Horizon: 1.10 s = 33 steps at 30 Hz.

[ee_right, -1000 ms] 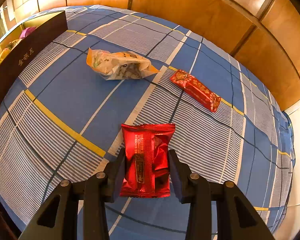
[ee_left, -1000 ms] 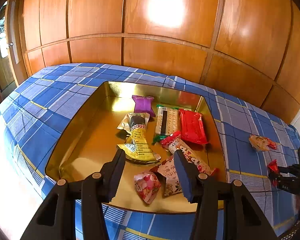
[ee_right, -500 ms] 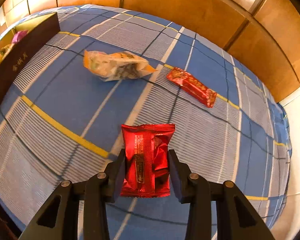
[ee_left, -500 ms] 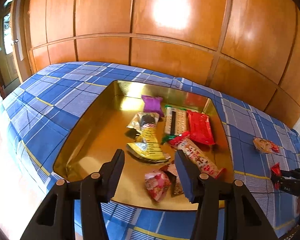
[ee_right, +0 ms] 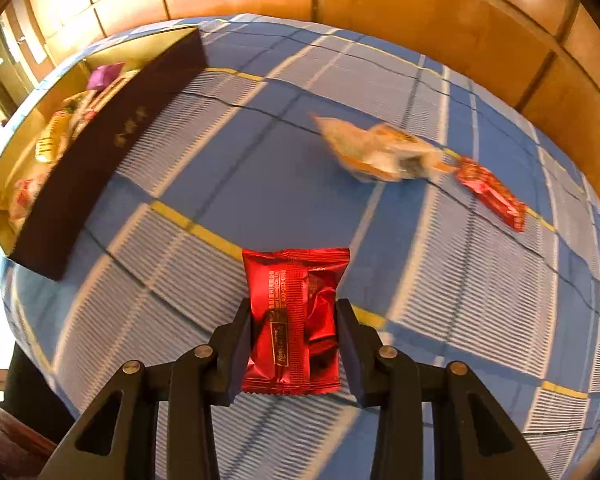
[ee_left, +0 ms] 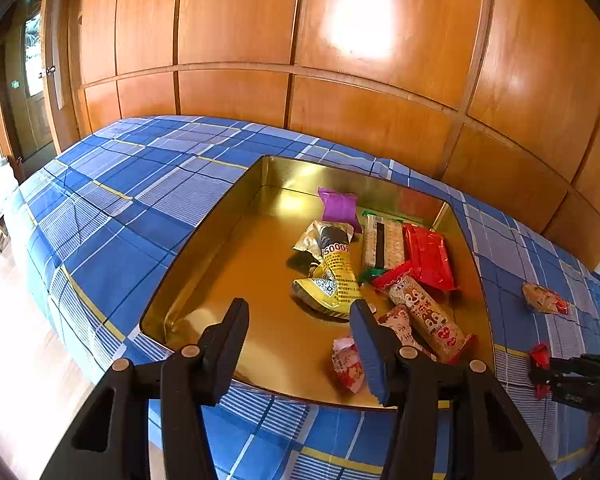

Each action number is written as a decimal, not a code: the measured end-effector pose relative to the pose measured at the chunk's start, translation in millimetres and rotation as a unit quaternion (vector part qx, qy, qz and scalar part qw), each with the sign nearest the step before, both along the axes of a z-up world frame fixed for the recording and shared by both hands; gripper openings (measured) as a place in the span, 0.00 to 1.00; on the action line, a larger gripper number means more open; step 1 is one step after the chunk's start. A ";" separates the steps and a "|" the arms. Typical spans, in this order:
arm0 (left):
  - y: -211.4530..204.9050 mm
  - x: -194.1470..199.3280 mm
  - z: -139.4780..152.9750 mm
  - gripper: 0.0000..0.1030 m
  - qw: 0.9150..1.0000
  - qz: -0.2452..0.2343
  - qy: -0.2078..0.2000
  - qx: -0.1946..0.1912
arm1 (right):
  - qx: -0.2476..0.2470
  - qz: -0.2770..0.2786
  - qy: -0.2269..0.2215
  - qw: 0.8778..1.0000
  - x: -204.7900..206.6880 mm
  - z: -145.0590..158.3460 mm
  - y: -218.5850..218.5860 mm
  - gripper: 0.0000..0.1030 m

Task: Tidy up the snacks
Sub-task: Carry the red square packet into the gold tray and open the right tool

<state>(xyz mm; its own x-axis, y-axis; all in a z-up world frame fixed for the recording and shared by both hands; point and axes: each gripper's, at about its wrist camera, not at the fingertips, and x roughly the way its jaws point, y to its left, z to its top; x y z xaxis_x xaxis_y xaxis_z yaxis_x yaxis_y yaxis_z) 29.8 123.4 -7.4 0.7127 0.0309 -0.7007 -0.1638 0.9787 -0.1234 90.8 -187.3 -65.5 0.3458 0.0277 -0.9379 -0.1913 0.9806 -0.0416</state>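
Observation:
A gold tin tray [ee_left: 228, 264] on the blue plaid cloth holds several snack packets, among them a purple one [ee_left: 339, 207], a yellow one [ee_left: 336, 280] and a red one [ee_left: 430, 256]. My left gripper [ee_left: 298, 316] is open and empty above the tray's near edge. My right gripper [ee_right: 294, 322] is shut on a red foil packet [ee_right: 294, 312] and holds it above the cloth, right of the tray [ee_right: 100, 140]. That gripper also shows at the right edge of the left wrist view [ee_left: 540, 368].
An orange-white packet [ee_right: 380, 152] and a long red packet [ee_right: 492, 196] lie on the cloth beyond the right gripper; the orange one also shows in the left wrist view [ee_left: 544, 299]. Wood panelling [ee_left: 340, 80] backs the table. The cloth's edge drops at the left.
My right gripper has lifted the red foil packet and turned left, bringing the tray into its view. My left gripper has drawn back and up from the tray.

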 end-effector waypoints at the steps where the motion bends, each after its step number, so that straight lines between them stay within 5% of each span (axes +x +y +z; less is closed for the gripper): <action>1: 0.7 -0.4 0.3 0.52 1.000 0.001 -0.001 0.000 | 0.005 0.003 0.000 1.000 0.4 0.2 3.5 0.39; 11: 4.0 -1.2 0.1 0.52 1.000 0.003 -0.004 -0.003 | 0.066 0.014 -0.046 0.997 11.8 38.4 38.0 0.39; 21: 17.4 -3.8 0.7 0.52 1.000 0.021 -0.007 -0.008 | 0.114 0.123 -0.083 0.982 37.4 79.2 140.6 0.39; 26: 24.8 -3.5 -1.5 0.52 0.999 0.031 -0.004 -0.006 | 0.140 0.150 -0.065 0.976 61.6 62.7 190.9 0.39; 33: 25.3 -1.8 -3.3 0.52 1.000 0.028 -0.001 -0.001 | 0.114 0.146 0.009 0.983 80.7 2.0 219.0 0.42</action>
